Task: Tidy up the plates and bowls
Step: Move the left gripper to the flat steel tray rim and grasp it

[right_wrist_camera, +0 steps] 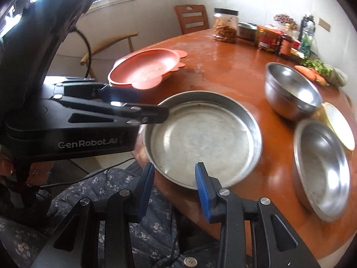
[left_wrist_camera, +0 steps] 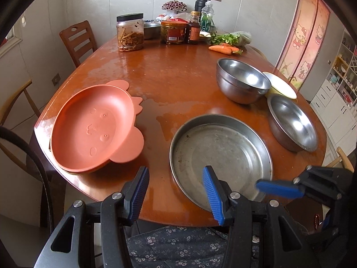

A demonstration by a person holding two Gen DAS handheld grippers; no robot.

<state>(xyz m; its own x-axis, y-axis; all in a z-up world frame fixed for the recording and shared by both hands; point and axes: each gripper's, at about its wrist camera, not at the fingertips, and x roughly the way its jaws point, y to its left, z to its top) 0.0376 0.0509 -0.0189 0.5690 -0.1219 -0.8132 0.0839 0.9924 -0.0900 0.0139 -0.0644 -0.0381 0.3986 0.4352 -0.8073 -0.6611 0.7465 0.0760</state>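
A: Noted the round steel pan (left_wrist_camera: 221, 156) at the near edge of the table (left_wrist_camera: 156, 71). Used it as the marker. Orange animal-shaped plates (left_wrist_camera: 93, 125), looks like two nested, sat left of the pan, apart from it.

B: And the bowls?

A: Deep steel bowl (left_wrist_camera: 242, 81) beyond the pan, toward the far right. A shallower steel bowl (left_wrist_camera: 292, 122) right of the pan, close but not touching. A yellow dish (left_wrist_camera: 282, 84) was tucked behind those two, touching or nearly so; could not tell which.

B: Grippers?

A: Left gripper (left_wrist_camera: 176, 192) hung over the pan's near-left rim, fingers part open, nothing between them. Right gripper (right_wrist_camera: 174, 189) was off the pan's near edge, over the person's flowered clothing (right_wrist_camera: 138, 212), fingers likewise part open and empty. Pads touched nothing.

B: Handling, your guess?

A: The pan looked stiff, thin-walled, probably light for its width. Slick metal, and the table showed wet patches near it, so I judged it could skate if nudged. Upright rim is the only real hold: one finger inside the wall, one outside, at the near edge.

B: The orange plates?

A: Plastic or similar by the look, light, not fragile. The ear tabs sticking out toward the pan would give a flat place to pinch.

B: Steel bowls?

A: Rounded walls, slippery. A rim pinch again; the deep one may tip if lifted from one side.

B: Far end of the table?

A: Jars (left_wrist_camera: 130, 33), bottles, a carrot (left_wrist_camera: 223, 49), greens, well beyond the pan.
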